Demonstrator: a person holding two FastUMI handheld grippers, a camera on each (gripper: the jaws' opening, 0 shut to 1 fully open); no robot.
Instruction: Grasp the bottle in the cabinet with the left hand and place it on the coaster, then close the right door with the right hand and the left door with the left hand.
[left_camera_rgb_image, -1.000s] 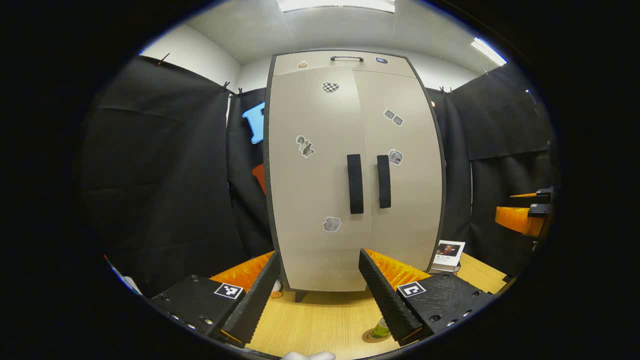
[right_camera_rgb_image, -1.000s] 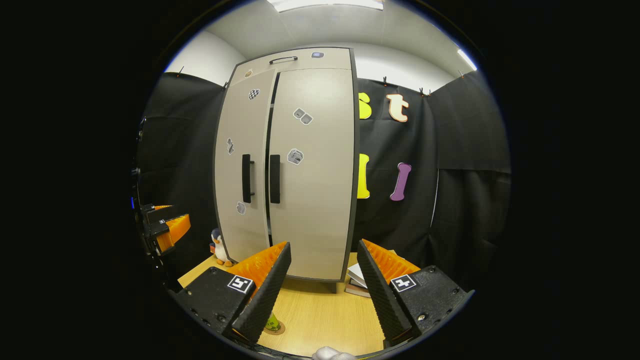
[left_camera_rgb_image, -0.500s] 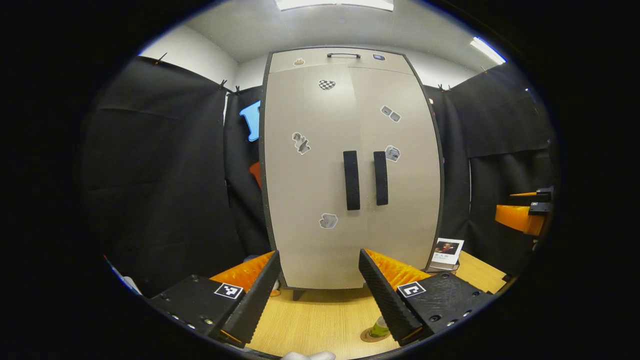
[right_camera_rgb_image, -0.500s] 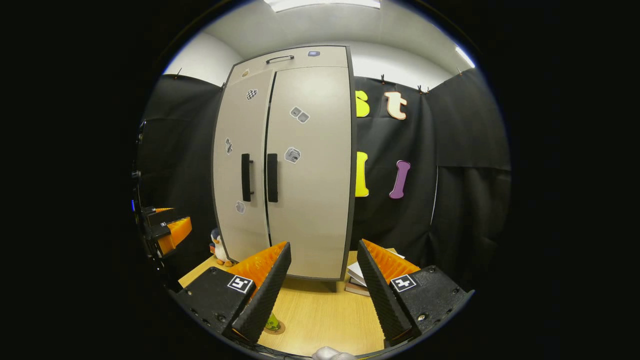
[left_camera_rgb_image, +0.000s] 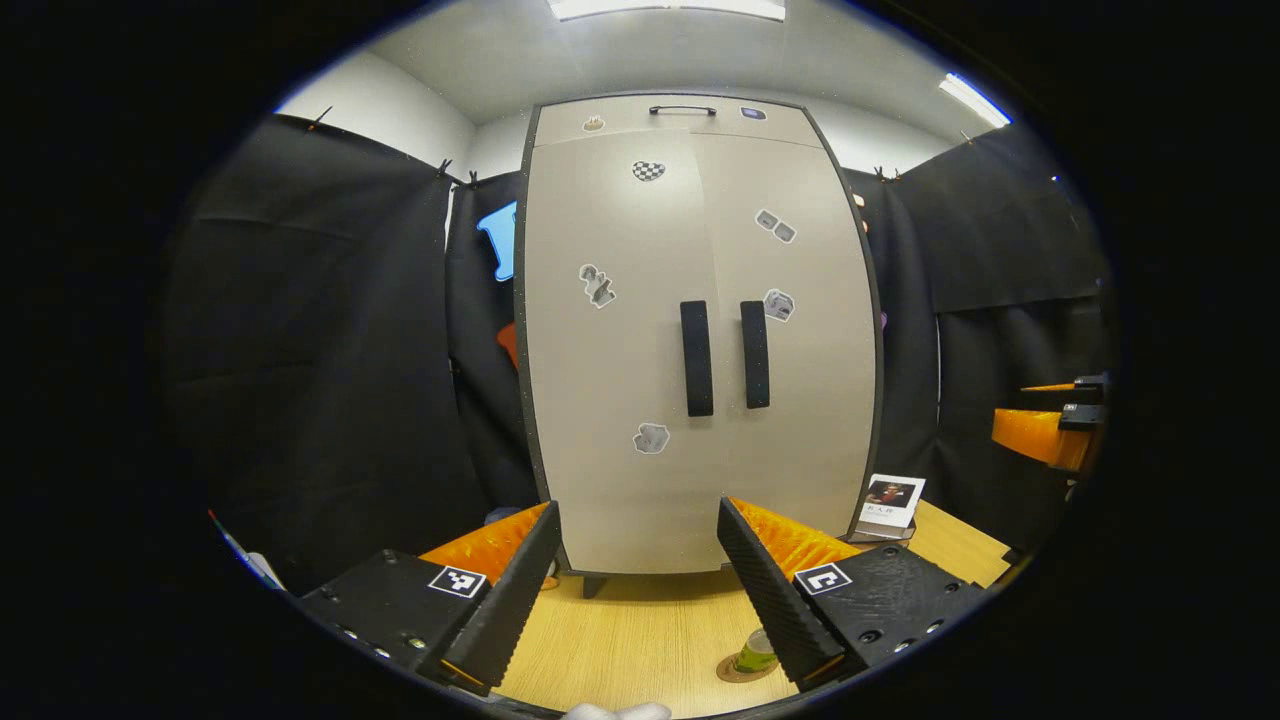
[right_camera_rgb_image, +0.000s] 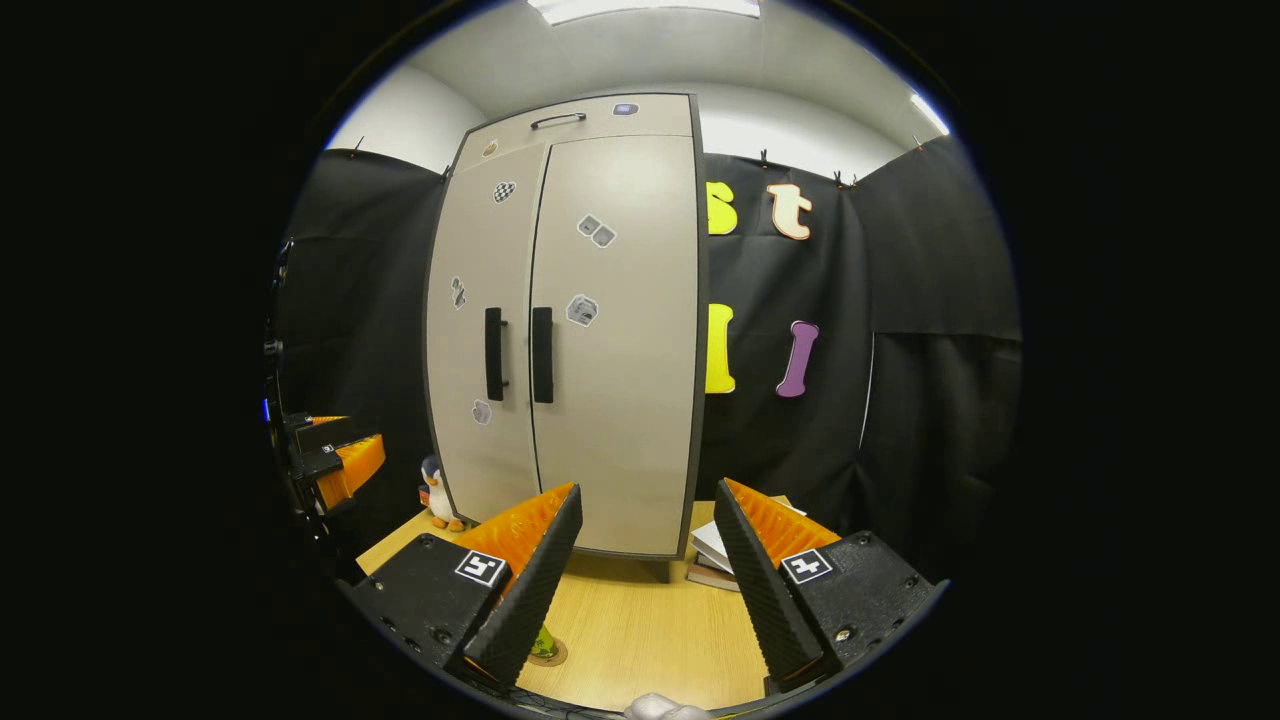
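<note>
A: While both doors look flush, where's the bottle (left_camera_rgb_image: 757, 652)?
B: Upright on the round coaster (left_camera_rgb_image: 742, 671) on the wood-grain table (left_camera_rgb_image: 640, 640), partly hidden behind a finger of the left gripper (left_camera_rgb_image: 637, 585).
A: Grippers?
B: Left gripper spread wide, holding nothing. Right gripper (right_camera_rgb_image: 640, 575) likewise; ribbed wedge fingers.
A: Cabinet (left_camera_rgb_image: 695, 330)?
B: Smooth beige panels, two black bar handles side by side, stickers. Contents can't be seen. Books (right_camera_rgb_image: 715, 560) stacked beside it.
</note>
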